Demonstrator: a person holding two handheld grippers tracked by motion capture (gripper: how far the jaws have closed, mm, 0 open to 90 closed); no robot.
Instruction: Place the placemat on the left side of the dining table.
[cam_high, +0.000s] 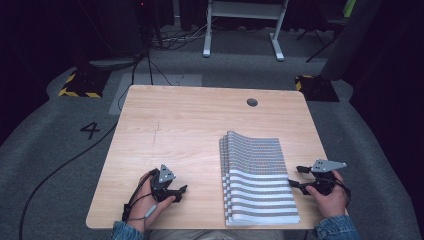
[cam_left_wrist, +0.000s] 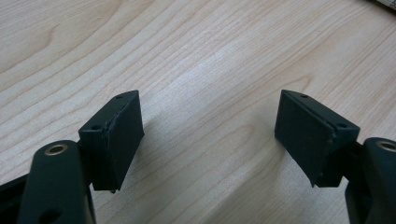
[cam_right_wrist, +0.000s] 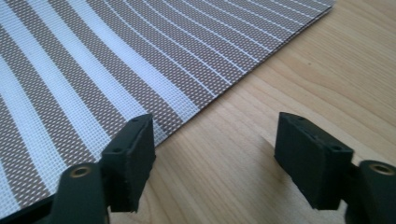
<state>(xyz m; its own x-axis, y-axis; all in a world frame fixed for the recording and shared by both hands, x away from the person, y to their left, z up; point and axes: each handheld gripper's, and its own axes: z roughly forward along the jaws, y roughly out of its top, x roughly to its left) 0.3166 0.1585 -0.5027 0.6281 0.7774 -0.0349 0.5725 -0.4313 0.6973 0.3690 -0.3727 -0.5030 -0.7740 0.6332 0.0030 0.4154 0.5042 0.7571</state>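
Observation:
A stack of striped woven mats (cam_high: 257, 172), brown-grey with white bands, lies on the right half of the wooden table (cam_high: 190, 120). My right gripper (cam_high: 297, 177) hovers at the stack's right edge, jaws wide apart and empty. In the right gripper view (cam_right_wrist: 212, 161) the top mat (cam_right_wrist: 93, 70) runs under the left jaw while the right jaw stands over bare wood. My left gripper (cam_high: 181, 192) rests low near the table's front left, open, well left of the stack. Its own view (cam_left_wrist: 210, 135) has bare wood between the spread jaws.
A round cable hole (cam_high: 252, 102) sits near the table's far edge. Beyond the table stand white desk legs (cam_high: 240, 30) on grey carpet, with cables and yellow-black marked bases (cam_high: 80, 85) at the sides. A floor mark "4" (cam_high: 90, 130) lies to the left.

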